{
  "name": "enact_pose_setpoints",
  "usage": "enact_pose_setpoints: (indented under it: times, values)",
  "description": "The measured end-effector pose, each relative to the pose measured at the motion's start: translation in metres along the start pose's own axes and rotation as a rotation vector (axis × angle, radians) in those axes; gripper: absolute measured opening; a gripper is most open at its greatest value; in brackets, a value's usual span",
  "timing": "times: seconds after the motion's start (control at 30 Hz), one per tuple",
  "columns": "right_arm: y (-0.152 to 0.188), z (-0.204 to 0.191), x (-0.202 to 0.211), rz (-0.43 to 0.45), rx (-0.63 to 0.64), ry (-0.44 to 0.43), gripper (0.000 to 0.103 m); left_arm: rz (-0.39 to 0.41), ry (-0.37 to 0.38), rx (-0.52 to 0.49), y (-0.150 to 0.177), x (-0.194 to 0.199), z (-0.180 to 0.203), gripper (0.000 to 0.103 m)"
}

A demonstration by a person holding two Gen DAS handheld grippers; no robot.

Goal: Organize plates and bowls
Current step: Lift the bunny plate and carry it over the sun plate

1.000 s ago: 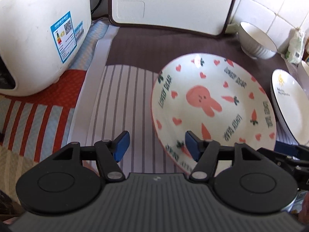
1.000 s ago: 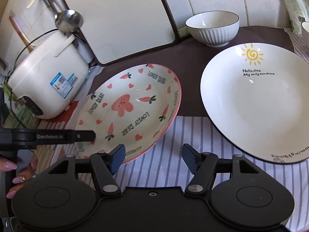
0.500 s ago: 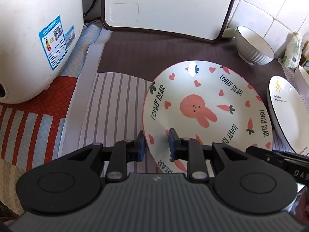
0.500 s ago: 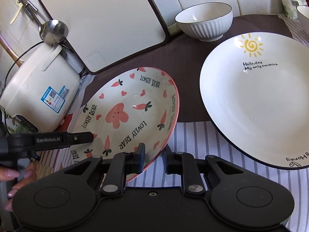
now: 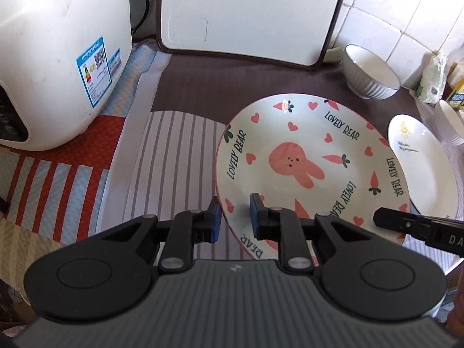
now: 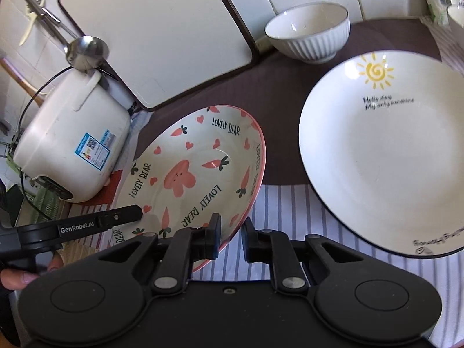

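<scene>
A white rabbit plate (image 5: 304, 156) with pink hearts, carrots and "LOVELY BEAR" lettering is tilted above the striped cloth. My left gripper (image 5: 234, 217) is shut on its near left rim. My right gripper (image 6: 231, 236) is shut on its right rim; the plate shows in the right wrist view (image 6: 197, 174). A white sun plate (image 6: 382, 156) with a dark rim lies to the right on the cloth. A ribbed white bowl (image 6: 307, 34) stands upright behind it by the tiled wall.
A white rice cooker (image 5: 55, 58) stands at the left. A white cutting board (image 5: 249, 14) leans on the back wall. A ladle (image 6: 84, 52) hangs near it. Another white bowl (image 5: 449, 121) and a packet (image 5: 433, 78) sit at the far right.
Both grippers went from open to shut on the rabbit plate's rim about half a second ago. Since then the plate has been raised and tilted a little.
</scene>
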State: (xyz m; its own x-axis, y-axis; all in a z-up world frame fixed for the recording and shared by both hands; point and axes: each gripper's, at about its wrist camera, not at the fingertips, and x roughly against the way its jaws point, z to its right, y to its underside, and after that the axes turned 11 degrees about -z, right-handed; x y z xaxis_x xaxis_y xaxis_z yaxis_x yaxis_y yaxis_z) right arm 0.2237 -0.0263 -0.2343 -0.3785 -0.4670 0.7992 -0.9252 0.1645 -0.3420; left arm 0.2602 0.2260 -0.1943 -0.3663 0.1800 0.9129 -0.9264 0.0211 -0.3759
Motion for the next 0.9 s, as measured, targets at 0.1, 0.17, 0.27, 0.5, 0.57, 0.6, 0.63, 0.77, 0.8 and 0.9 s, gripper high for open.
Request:
enact_pose_setpoints:
  times: [0.1, 0.17, 0.27, 0.5, 0.57, 0.6, 0.63, 0.77, 0.8, 0.9]
  values:
    - [0.001, -0.001, 0.013, 0.013, -0.002, -0.005, 0.019, 0.001, 0.017, 0.002, -0.001, 0.013, 0.005, 0.019]
    - [0.0, -0.002, 0.025, 0.018, -0.015, -0.012, 0.019, -0.002, 0.026, 0.003, -0.002, 0.023, 0.009, 0.019]
    - [0.0, -0.004, 0.046, 0.038, -0.008, -0.022, 0.019, -0.013, 0.055, 0.013, -0.004, 0.038, 0.015, 0.019]
    - [0.002, 0.006, 0.096, 0.067, -0.029, -0.039, 0.019, 0.027, 0.057, -0.013, -0.003, 0.071, 0.05, 0.019]
    - [0.0, 0.012, 0.107, 0.054, -0.028, -0.053, 0.02, 0.05, 0.046, -0.034, 0.001, 0.079, 0.064, 0.019]
    - [-0.002, 0.015, 0.112, 0.058, -0.036, -0.065, 0.02, 0.055, 0.052, -0.035, 0.002, 0.082, 0.069, 0.019]
    - [-0.002, 0.021, 0.118, 0.062, -0.043, -0.08, 0.02, 0.054, 0.065, -0.037, 0.002, 0.084, 0.074, 0.019]
    - [-0.003, 0.033, 0.141, 0.09, -0.05, -0.076, 0.02, 0.053, 0.097, -0.053, 0.002, 0.088, 0.096, 0.019]
    - [-0.002, 0.037, 0.146, 0.094, -0.053, -0.072, 0.02, 0.051, 0.103, -0.059, 0.001, 0.088, 0.102, 0.019]
    - [0.002, 0.051, 0.158, 0.102, -0.067, -0.063, 0.02, 0.048, 0.113, -0.084, 0.0, 0.085, 0.121, 0.019]
